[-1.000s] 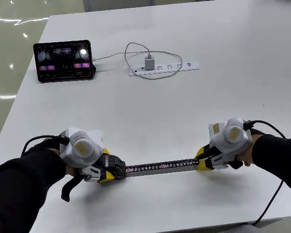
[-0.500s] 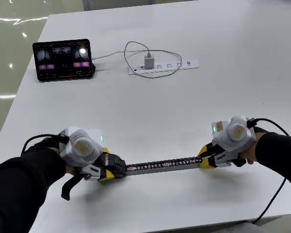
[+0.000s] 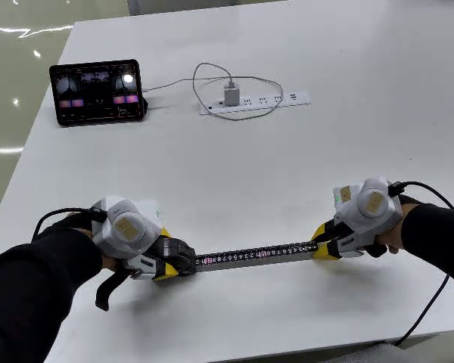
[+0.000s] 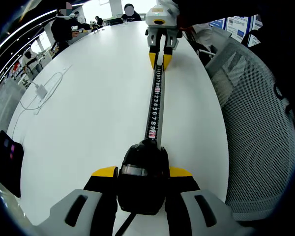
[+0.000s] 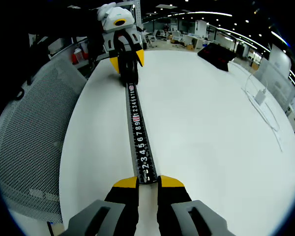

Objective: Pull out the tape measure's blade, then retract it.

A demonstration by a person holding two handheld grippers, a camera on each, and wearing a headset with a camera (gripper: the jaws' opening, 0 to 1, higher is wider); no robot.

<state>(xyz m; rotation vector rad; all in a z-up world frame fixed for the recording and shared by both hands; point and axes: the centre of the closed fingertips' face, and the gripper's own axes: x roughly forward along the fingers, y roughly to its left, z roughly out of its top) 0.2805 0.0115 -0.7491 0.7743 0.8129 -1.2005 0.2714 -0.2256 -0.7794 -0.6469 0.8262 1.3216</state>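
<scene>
My left gripper [image 3: 166, 265] is shut on the black tape measure case [image 3: 176, 255], which sits between its yellow-tipped jaws [image 4: 142, 174]. The numbered blade [image 3: 256, 255] runs flat just above the white table [image 3: 287, 151] from the case to my right gripper [image 3: 321, 248], which is shut on the blade's end. In the right gripper view the blade [image 5: 139, 142] leads from my right gripper [image 5: 148, 183] to the case [image 5: 126, 55] held far off. In the left gripper view the blade [image 4: 155, 105] stretches away to the right gripper [image 4: 160, 58].
A dark tablet [image 3: 97, 91] stands at the table's far left. A white power strip [image 3: 257, 102] with a charger and looped cable [image 3: 212, 76] lies at the back middle. The table's front edge runs close below both grippers. A mesh chair [image 4: 258, 123] stands beside the table.
My right gripper has moved to the right with the blade's end, so more blade is drawn out of the case. The left gripper and case stayed put.
</scene>
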